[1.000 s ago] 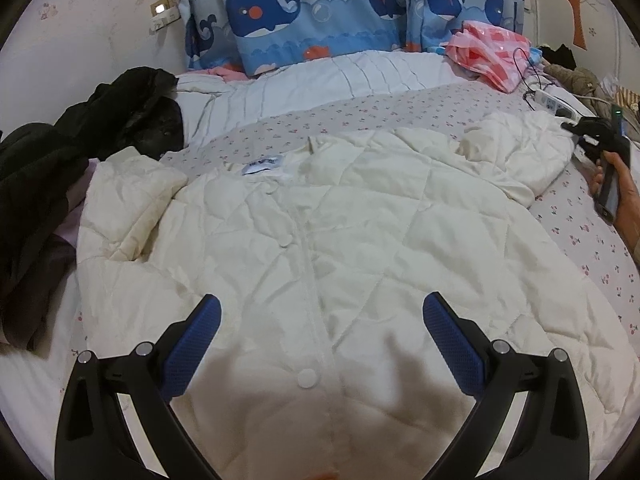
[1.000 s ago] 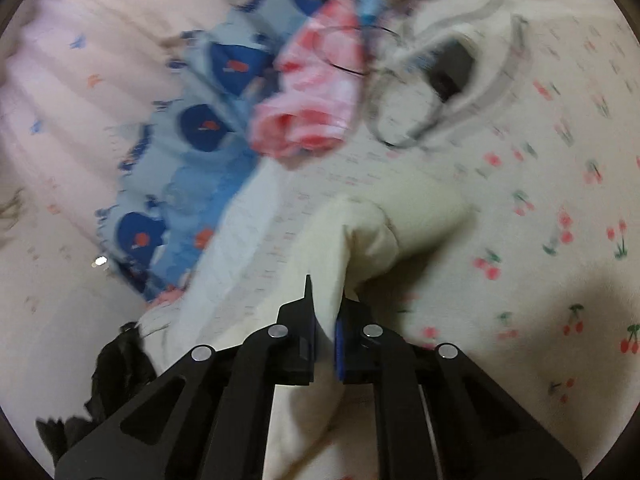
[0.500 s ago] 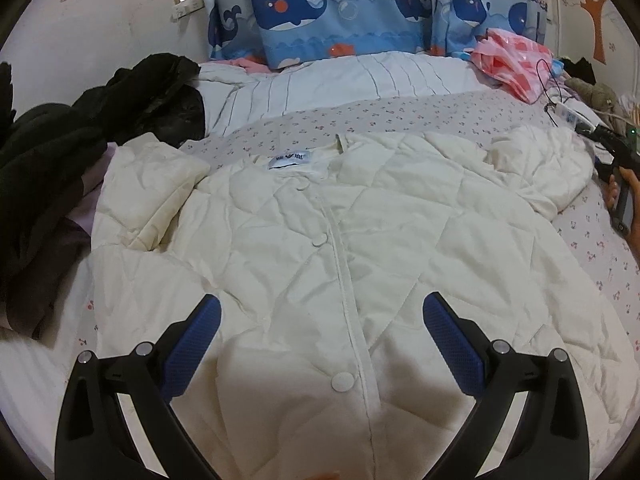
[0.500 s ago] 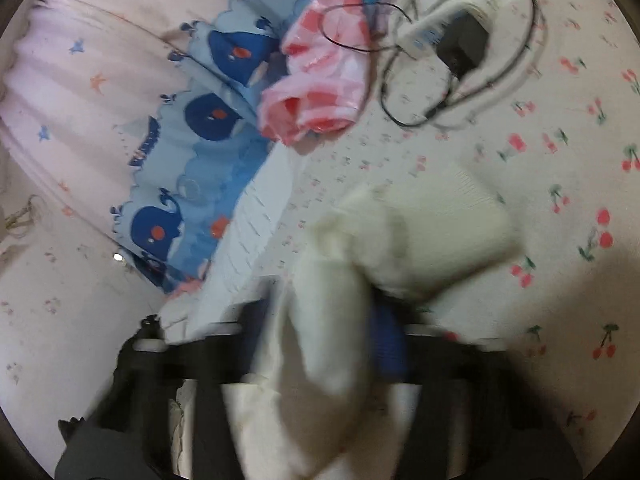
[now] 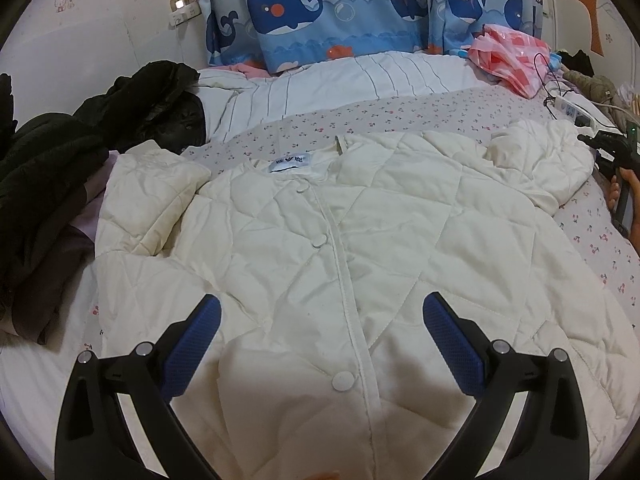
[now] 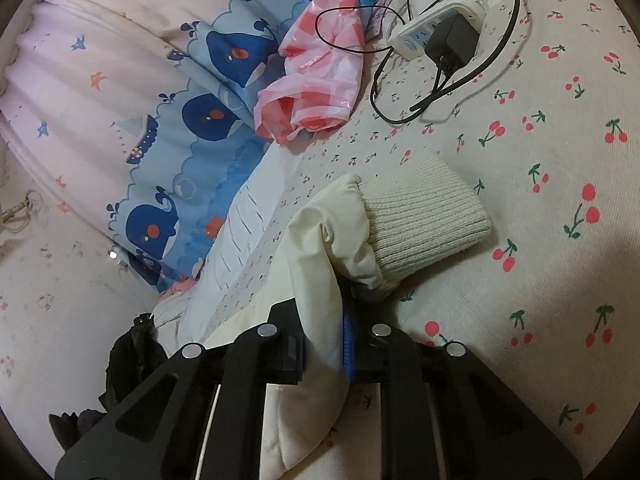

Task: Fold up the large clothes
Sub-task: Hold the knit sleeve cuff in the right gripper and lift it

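While the jacket (image 5: pixel 360 248) lies buttoned-up and flat on the bed (image 5: pixel 420 116), the right gripper (image 6: pixel 324 344) is closing on its sleeve (image 6: pixel 320 264); the left gripper (image 5: pixel 320 332) hangs released. Next, likely folding that sleeve inward across the front.

My left wrist camera looks steeply down from the foot of the bed (image 5: pixel 448 116) toward the whale curtain (image 5: pixel 332 12), taking in the whole quilted jacket (image 5: pixel 360 248). My right wrist camera sits low and close at the jacket's sleeve cuff (image 6: pixel 424 216), rolled sideways. Both views share the curtain, pink plastic bag (image 5: pixel 508 54) and power strip (image 6: pixel 436 36).
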Tool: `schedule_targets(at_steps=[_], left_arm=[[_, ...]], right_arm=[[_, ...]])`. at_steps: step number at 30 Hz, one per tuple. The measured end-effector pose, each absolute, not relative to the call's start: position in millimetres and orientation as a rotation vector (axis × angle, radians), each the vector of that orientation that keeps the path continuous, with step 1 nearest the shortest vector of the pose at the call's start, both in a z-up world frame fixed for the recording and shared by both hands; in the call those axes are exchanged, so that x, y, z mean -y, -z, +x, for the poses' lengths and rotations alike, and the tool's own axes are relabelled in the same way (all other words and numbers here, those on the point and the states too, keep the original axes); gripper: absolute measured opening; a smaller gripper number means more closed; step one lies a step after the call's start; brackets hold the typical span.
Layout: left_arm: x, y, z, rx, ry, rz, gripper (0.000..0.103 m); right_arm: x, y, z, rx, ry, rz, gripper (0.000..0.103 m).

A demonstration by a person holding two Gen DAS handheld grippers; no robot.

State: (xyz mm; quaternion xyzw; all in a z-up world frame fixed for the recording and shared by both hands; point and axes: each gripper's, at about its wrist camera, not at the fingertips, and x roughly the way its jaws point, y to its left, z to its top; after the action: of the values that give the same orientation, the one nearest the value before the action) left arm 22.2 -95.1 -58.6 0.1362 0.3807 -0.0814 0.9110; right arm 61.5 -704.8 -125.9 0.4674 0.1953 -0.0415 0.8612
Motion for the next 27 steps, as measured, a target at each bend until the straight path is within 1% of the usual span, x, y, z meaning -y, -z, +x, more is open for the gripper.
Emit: schedule_targets(at_steps=[2,3,5,9,10,12,15,19,21,22,23,24,25,27], left_arm=[[96,58,22,-0.783,0.168,0.285,0.097],[96,58,21,-0.782,0.167,0.288,0.097],[97,58,21,-0.781,0.167,0.291,0.097],[96,59,22,-0.789,0.174,0.281,0.097],[96,59,22,-0.792,0.175,0.278,0.097],[95,59,23,-0.795,0.175,0.275,0.097],[93,59,24,-0.797,0.166,0.274,0.097],[94,54,20,-0.773,0.141,0.302,0.097],[94,53,20,-0.774,0.134,0.304,0.097],[93,54,20,-0.791,0.143,0.300,0.097],[91,56,22,-0.811,0.153,0.293,0.097],[89,59,23,-0.831,0.160,0.282,0.097],[86,62,25,-0.850,0.168,0.272,0.097],[81,68,27,-0.876,0.176,0.264,0.097]], right_arm=[[707,128,63,-0.413,0.076,0.999,0.015],[709,130,63,-0.413,0.073,1.011,0.018],[711,133,65,-0.418,0.066,1.029,0.020],[709,130,65,-0.420,0.070,1.009,0.020],[708,129,64,-0.417,0.071,1.004,0.020],[705,125,63,-0.404,0.073,0.985,0.012],[704,119,61,-0.383,0.069,0.986,0.009],[702,104,48,-0.275,0.005,1.046,0.008],[702,99,46,-0.254,-0.014,1.053,0.008],[702,99,46,-0.258,-0.011,1.057,0.010],[704,104,48,-0.283,0.018,1.071,0.016],[708,113,49,-0.307,0.054,1.105,0.033],[712,119,50,-0.310,0.058,1.135,0.038],[717,124,53,-0.323,0.054,1.172,0.041]])
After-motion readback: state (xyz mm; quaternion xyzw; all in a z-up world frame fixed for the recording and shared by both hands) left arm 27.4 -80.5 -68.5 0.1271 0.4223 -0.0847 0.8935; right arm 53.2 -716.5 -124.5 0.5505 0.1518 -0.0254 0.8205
